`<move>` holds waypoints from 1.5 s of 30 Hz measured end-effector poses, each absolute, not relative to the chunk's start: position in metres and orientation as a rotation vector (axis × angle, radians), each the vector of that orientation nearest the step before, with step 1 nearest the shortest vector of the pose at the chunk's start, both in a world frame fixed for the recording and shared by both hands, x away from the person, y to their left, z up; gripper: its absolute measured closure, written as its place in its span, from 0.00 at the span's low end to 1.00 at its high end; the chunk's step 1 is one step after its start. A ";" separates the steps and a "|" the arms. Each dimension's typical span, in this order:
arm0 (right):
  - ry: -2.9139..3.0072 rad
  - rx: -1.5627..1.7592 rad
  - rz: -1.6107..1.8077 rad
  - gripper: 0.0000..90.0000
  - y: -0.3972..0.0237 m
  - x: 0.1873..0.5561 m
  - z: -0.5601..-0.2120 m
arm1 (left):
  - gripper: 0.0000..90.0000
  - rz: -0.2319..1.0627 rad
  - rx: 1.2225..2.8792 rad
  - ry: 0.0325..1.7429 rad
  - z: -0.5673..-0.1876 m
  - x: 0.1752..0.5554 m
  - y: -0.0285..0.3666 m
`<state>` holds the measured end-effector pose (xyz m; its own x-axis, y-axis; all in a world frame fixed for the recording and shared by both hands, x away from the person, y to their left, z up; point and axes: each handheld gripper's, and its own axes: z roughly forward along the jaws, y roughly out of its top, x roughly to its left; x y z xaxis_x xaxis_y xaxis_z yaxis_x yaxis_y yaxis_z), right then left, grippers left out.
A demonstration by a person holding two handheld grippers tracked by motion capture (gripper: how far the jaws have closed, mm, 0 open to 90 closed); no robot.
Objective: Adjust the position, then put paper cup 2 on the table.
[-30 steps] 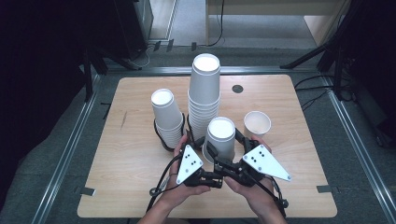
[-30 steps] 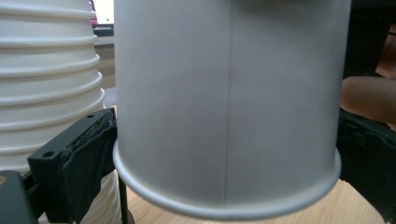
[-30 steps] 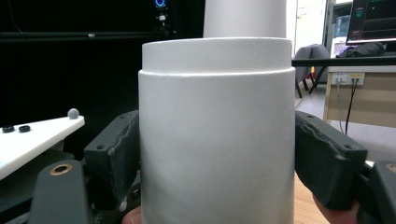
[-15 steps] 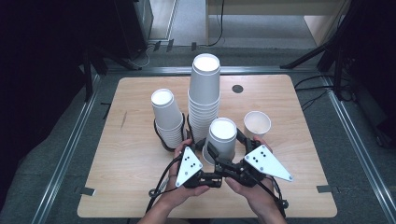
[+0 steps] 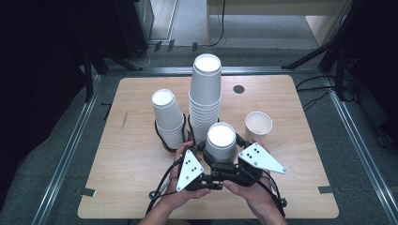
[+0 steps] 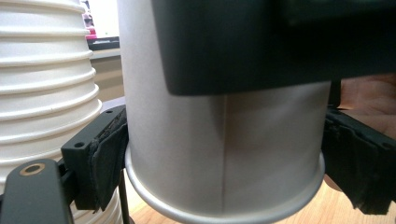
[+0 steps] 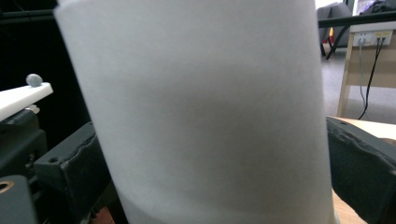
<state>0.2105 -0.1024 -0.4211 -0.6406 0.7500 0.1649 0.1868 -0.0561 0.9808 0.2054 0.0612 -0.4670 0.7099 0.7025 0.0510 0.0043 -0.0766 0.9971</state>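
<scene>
Both hands hold their place, but my left gripper [image 5: 205, 151] has been closing its jaws onto the upside-down cup [image 5: 221, 140] and now clamps it just above the rim; my right gripper [image 5: 236, 149] has been opening, its jaws standing beside the same cup, though I cannot tell whether they press it; that cup stands just in front of the tall stack [image 5: 205, 98]; a shorter stack [image 5: 167, 117] sits left of it, an upright cup [image 5: 258, 124] right.
</scene>
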 end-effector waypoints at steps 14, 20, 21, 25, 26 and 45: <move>1.789 0.991 1.738 0.19 -0.104 0.208 -0.415 | 0.00 0.599 1.586 0.608 -0.468 0.206 0.066; 1.701 0.993 1.741 0.19 -0.114 0.209 -0.406 | 0.00 0.600 1.618 0.623 -0.473 0.202 0.076; 1.687 0.989 1.739 0.19 -0.116 0.209 -0.405 | 0.00 0.607 1.620 0.627 -0.473 0.202 0.079; 1.645 0.967 1.700 0.20 -0.123 0.208 -0.403 | 0.00 0.608 1.625 0.645 -0.475 0.199 0.093; 1.647 0.964 1.682 0.19 -0.123 0.208 -0.404 | 0.00 0.605 1.625 0.650 -0.475 0.198 0.098; 1.761 0.848 1.438 0.20 -0.107 0.198 -0.462 | 0.00 0.489 1.586 0.726 -0.447 0.178 0.150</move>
